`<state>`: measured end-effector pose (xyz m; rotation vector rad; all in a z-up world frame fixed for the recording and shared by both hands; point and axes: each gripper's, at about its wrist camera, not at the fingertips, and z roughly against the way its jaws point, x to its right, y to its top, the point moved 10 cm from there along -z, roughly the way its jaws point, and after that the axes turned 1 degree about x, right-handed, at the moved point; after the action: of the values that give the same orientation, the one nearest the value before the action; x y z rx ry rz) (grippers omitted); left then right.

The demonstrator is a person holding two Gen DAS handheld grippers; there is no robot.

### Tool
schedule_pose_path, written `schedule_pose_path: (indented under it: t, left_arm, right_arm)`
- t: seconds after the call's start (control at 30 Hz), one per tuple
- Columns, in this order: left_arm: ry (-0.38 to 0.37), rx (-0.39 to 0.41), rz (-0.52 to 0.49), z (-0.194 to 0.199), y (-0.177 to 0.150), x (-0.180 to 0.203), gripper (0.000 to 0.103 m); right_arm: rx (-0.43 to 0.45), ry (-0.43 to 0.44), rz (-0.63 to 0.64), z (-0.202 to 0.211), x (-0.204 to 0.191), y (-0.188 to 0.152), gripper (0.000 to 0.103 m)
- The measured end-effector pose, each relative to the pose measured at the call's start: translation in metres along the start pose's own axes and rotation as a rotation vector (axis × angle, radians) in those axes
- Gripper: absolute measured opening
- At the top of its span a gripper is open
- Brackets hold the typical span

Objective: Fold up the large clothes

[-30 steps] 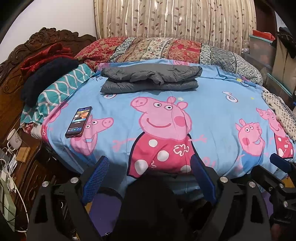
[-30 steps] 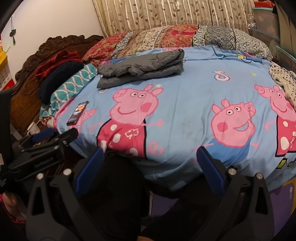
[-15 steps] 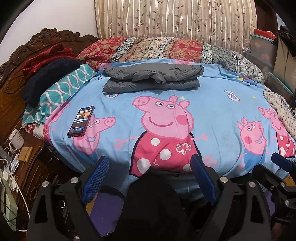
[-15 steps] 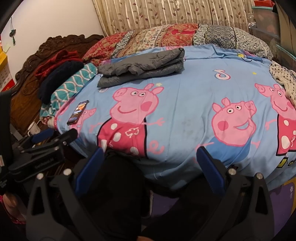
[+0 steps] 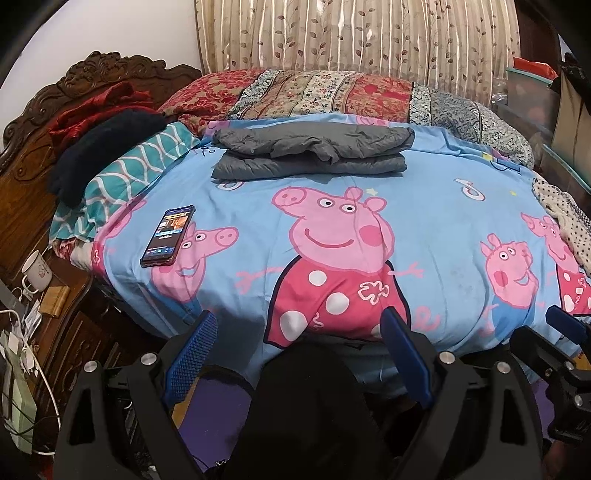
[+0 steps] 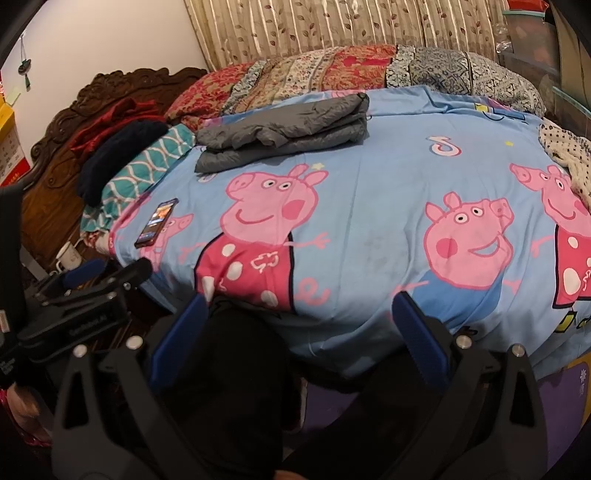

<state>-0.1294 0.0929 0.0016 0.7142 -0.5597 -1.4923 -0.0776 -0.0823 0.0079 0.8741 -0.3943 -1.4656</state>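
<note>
Grey garment (image 5: 312, 153) folded at far side of bed (image 5: 443, 229), unmoved over the last second. Left gripper (image 5: 295, 350) and right gripper (image 6: 306, 325) spread, empty (near edge only). Folding apparently done.

Carved headboard (image 5: 99, 70) — leaf-print curtain (image 5: 351, 33)

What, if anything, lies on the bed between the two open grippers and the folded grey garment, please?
Nothing visible blocks either: only bare cartoon sheet separates the left gripper and right gripper from the grey garment. The phone lies off left.
</note>
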Motion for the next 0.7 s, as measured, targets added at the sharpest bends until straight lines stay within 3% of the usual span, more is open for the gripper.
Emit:
schedule_pose_path:
  t: [0.33, 0.7]
  left_arm:
    - [0.006, 0.012, 0.012, 0.005, 0.001, -0.005, 0.031]
    - [0.053, 0.103, 0.023, 0.026, 0.013, -0.015, 0.031]
  right_arm:
    - [0.001, -0.001, 0.001, 0.000, 0.000, 0.001, 0.097]
    - [0.015, 0.001, 0.019, 0.004, -0.002, 0.002, 0.097]
